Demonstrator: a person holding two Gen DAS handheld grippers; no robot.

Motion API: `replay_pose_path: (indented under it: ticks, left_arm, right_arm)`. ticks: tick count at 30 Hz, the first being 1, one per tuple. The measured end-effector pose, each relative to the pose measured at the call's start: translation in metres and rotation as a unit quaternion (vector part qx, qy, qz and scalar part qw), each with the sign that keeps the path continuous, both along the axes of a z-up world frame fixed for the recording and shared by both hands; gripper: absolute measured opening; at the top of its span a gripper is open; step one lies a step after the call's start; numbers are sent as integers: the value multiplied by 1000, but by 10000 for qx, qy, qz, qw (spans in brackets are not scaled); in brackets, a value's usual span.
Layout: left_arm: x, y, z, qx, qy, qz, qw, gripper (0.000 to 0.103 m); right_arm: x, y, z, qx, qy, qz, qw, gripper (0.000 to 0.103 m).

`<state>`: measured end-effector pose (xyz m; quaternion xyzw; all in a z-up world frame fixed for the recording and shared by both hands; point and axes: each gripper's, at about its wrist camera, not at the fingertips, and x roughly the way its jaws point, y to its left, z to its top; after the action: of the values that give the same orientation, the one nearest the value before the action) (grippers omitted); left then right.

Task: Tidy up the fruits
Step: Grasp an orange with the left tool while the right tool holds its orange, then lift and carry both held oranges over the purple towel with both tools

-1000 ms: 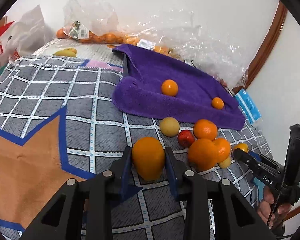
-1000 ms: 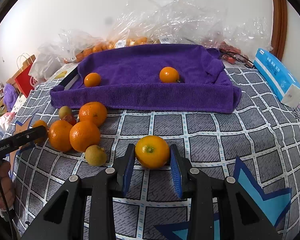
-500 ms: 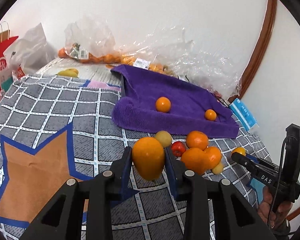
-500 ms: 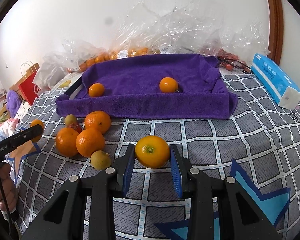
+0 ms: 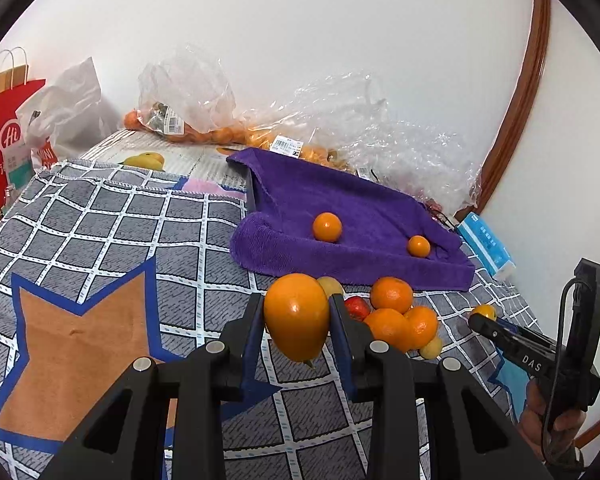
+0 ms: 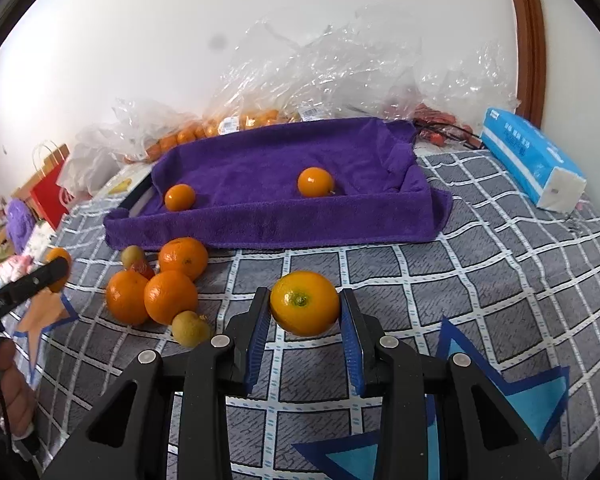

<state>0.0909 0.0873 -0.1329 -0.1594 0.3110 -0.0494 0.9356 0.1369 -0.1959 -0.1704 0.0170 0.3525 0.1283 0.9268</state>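
Both loaded! left gripper (image 5: 298,320) clamps an elongated orange (image 5: 297,316), centre frame | right gripper (image 6: 305,312) pinches a round orange (image 6: 305,303), centre | risk: round skins could slip, roll into loose fruit pile (image 6: 156,292) lower left | purple towel tray (image 6: 276,224) raised front edge to clear; open room inside, two oranges there.

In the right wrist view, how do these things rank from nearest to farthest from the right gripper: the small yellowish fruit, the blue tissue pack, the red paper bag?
1. The small yellowish fruit, just left of the right gripper, at the near edge of the fruit pile.
2. The blue tissue pack, far right, beyond the purple towel's corner.
3. The red paper bag, far left, off the checked cloth.
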Motion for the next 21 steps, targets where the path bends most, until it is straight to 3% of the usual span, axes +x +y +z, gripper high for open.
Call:
replay_pose_path:
  ticks: [15,18,21]
  left_arm:
    - [4,11,1,-119,197,124,9997,30]
    - [5,17,16,-251,164,122,9995,30]
    - [9,16,40,-72,-29,110,9999,30]
  right_arm:
    - [-18,8,38,125,-261,130,9995,34]
    - [-16,12,48,69,-325,179,9993,34]
    - [-9,17,56,59,-351,203,9992,34]
